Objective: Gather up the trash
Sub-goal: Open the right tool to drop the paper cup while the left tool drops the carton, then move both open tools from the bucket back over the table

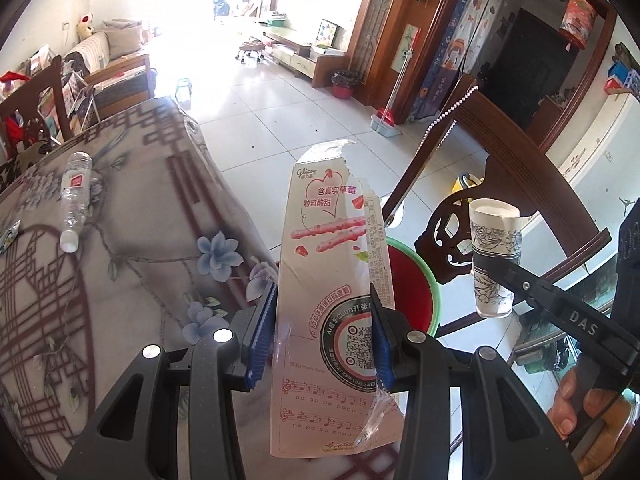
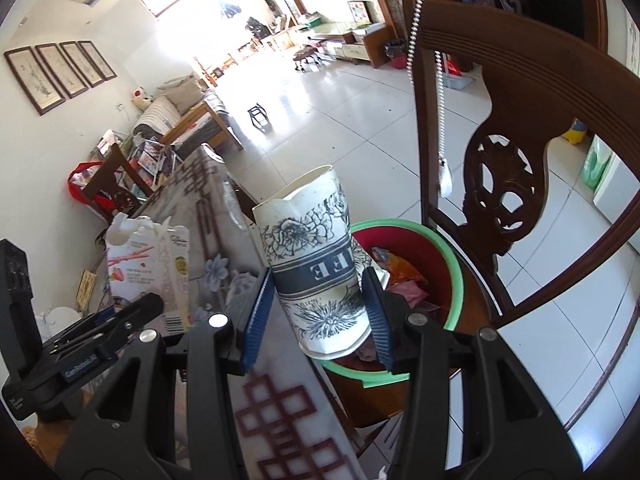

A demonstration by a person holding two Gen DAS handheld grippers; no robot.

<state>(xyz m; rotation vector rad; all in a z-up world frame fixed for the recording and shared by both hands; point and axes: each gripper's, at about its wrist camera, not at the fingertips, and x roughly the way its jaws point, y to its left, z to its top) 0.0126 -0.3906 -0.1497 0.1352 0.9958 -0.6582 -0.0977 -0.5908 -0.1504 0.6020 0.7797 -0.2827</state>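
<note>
We are carrying two pieces of trash off the edge of the table (image 1: 120,248) towards the red bin with the green rim (image 2: 448,256), which sits on the seat of the carved wooden chair (image 2: 500,200) just beside the table. To do this step well, we judge that each piece should be brought fully over the bin's mouth before we let go: the bin already holds wrappers, and the chair back rises close behind it, so a wide swing could knock the carving or the bead chain (image 2: 416,40) hanging there.

The right gripper (image 2: 320,312) seems nearer the bin, so we would drop its load first, tilting the paper cup (image 2: 316,264) so it falls mouth or base down, not rolling on the rim. The cup's lip is dented, and a harder squeeze would crush it further.

The left gripper (image 1: 324,328) is partly closed, its blue pads (image 1: 262,332) pressing both long edges of a torn strawberry Pocky box (image 1: 332,280), which stands up out of the jaws and is light and floppy; we should lower it well in before releasing so it does not catch the rim.

The right gripper's jaws are likewise clamped on the cup's sides, holding it near upright in the air.

An empty plastic bottle (image 1: 74,200) lies on the tablecloth, not yet collected.
</note>
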